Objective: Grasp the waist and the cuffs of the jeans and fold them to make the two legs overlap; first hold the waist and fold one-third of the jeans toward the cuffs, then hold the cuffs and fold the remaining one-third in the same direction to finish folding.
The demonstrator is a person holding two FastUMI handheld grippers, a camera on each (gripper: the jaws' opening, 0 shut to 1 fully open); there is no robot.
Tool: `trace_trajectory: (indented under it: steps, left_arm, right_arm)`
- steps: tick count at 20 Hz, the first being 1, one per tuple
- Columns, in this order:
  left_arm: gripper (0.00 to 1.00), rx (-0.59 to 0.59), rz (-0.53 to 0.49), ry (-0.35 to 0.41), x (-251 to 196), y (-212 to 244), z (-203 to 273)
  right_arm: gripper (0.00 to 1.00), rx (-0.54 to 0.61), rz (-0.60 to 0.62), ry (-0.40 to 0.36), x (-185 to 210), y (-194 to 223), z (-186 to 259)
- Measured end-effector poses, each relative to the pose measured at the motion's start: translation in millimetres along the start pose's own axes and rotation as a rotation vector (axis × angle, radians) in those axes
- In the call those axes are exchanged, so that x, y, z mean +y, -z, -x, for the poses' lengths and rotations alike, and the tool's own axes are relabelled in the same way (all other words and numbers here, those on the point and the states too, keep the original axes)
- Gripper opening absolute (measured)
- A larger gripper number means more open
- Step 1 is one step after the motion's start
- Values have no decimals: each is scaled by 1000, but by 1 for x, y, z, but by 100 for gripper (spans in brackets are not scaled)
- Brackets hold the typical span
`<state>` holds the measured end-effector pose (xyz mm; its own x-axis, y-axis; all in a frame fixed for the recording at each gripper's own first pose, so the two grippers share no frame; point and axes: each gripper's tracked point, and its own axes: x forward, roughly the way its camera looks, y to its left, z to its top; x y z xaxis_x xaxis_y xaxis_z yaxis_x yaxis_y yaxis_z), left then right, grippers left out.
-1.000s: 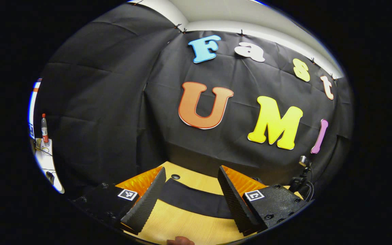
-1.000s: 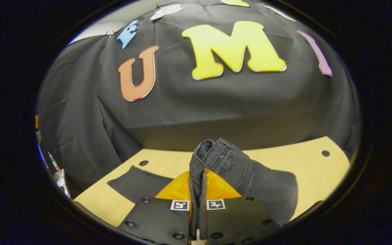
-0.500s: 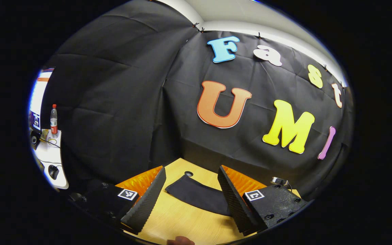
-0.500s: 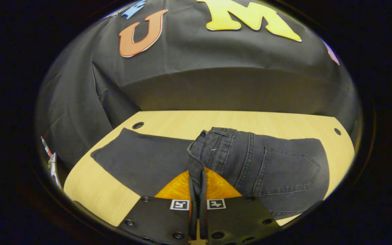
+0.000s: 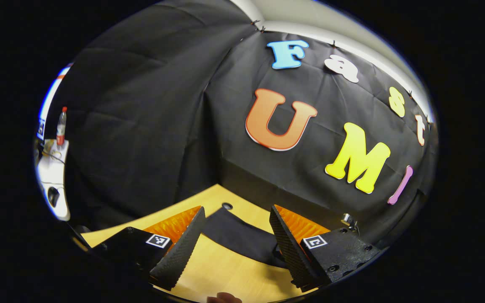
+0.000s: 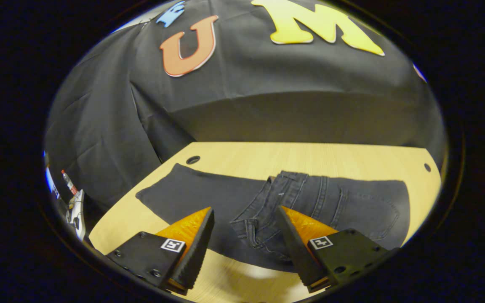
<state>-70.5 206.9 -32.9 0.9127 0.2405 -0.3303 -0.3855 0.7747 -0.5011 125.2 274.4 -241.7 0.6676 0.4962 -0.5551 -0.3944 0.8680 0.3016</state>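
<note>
Right gripper (image 6: 242, 244) released waist, jeans (image 6: 293, 206) folded on table (image 6: 310, 155)

Lighting is pretty dim and warm in both views, seemingly coming from overhead. The table (image 6: 310, 158) catches most of it, while the jeans (image 6: 209, 198) stay murky. Heavy fisheye bending at the edges, and a blurry pale patch between the right gripper (image 6: 244, 244) fingers.

walls: black cloth (image 6: 267, 109) | table (image 6: 310, 158): light wood | ceiling (image 5: 310, 17): white
</note>
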Motion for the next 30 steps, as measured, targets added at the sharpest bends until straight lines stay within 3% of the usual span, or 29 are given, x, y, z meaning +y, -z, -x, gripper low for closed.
trace_trajectory:
  steps: [1, 2, 7, 15, 20, 24, 26, 30]
  left_arm:
    - [99, 40, 30, 2, 5, 14, -6]
    - [99, 88, 70, 10, 9, 29, -16]
    - [99, 245, 332, -3, 22, 80, -68]
    - [99, 300, 605, -73, 57, 107, -130]
    - [100, 345, 722, -139, 77, 134, -155]
    - [99, 370, 788, -185, 87, 152, -177]
    - [99, 370, 863, -186, 89, 148, -184]
    - [97, 343, 914, -188, 89, 143, -207]
  right_arm:
    - [86, -26, 17, -4, 1, -10, 8]
    - [93, -53, 31, -6, 1, -21, 19]
    - [93, -216, 65, 20, -27, -94, 88]
    - [87, -434, 64, 185, -100, -181, 196]
    - [94, -492, 90, 285, -140, -200, 246]
    - [93, -512, 80, 354, -173, -209, 277]
    - [95, -517, 86, 395, -190, -211, 290]
    - [94, -537, 51, 446, -214, -215, 311]
